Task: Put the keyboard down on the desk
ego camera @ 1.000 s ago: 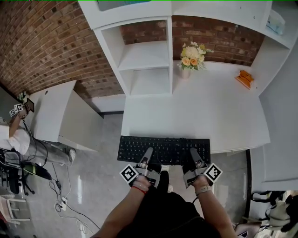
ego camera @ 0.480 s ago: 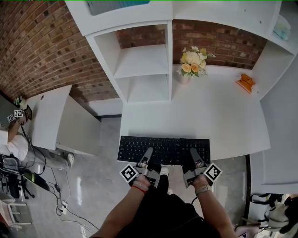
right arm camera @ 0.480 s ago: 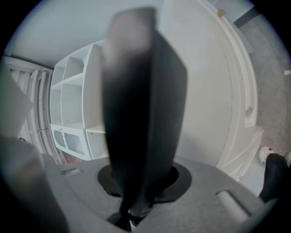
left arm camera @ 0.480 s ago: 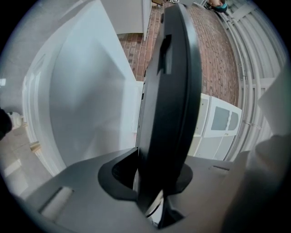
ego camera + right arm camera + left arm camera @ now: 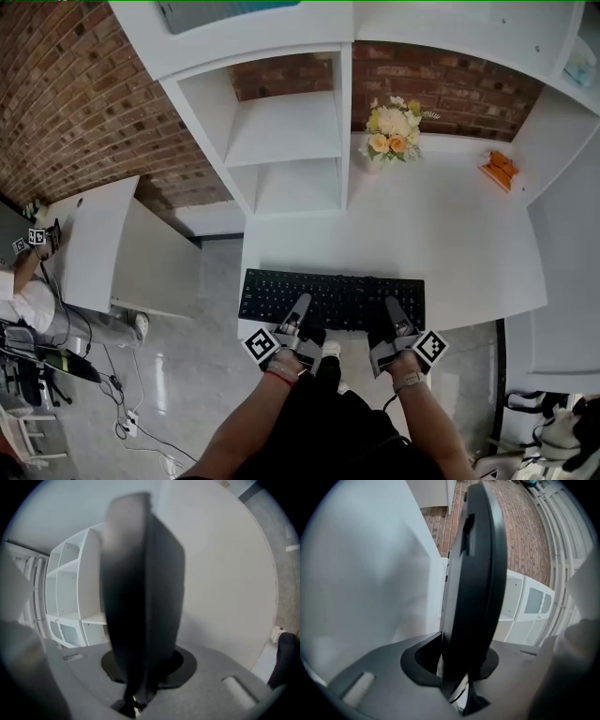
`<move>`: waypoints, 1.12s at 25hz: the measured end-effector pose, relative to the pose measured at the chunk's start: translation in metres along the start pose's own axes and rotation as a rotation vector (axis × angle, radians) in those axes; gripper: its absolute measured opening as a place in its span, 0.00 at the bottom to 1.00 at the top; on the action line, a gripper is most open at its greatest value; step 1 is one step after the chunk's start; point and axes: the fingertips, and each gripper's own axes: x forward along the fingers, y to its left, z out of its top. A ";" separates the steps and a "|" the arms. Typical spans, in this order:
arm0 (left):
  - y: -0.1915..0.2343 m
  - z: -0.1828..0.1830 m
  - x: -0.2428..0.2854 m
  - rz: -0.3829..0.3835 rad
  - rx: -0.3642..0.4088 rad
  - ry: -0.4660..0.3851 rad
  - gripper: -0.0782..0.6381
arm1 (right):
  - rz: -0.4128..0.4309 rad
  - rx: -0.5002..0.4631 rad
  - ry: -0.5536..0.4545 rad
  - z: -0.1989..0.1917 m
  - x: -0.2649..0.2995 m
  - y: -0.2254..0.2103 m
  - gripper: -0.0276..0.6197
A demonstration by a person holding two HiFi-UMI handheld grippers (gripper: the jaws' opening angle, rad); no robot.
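Keyboard [image 5: 333, 298], at desk [image 5: 450, 234] edge (open room beyond)

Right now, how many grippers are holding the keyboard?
2. The left gripper clamps the near edge of the keyboard left of middle; the right gripper, its jaws just closed further on it, clamps right of middle.

black keyboard [image 5: 333, 298], white desk [image 5: 441, 234], red brick wall [image 5: 84, 84].

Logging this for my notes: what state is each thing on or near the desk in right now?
keyboard: keys up, held over the desk front edge.
left tool: shut on keyboard.
right tool: shut on keyboard.
flower vase: upright at desk's back.
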 end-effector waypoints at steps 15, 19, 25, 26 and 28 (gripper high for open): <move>0.010 0.022 0.042 0.045 -0.025 0.032 0.22 | -0.062 0.026 -0.008 0.016 0.046 -0.004 0.14; 0.011 0.027 0.050 0.052 -0.028 0.033 0.24 | -0.077 0.026 -0.007 0.020 0.056 -0.005 0.14; 0.013 0.032 0.062 0.056 -0.035 0.036 0.26 | -0.096 0.033 -0.014 0.025 0.069 -0.007 0.14; 0.013 0.033 0.063 0.057 -0.036 0.038 0.26 | -0.097 0.035 -0.016 0.025 0.070 -0.007 0.14; 0.014 0.033 0.066 0.061 -0.039 0.041 0.28 | -0.098 0.035 -0.020 0.027 0.072 -0.007 0.14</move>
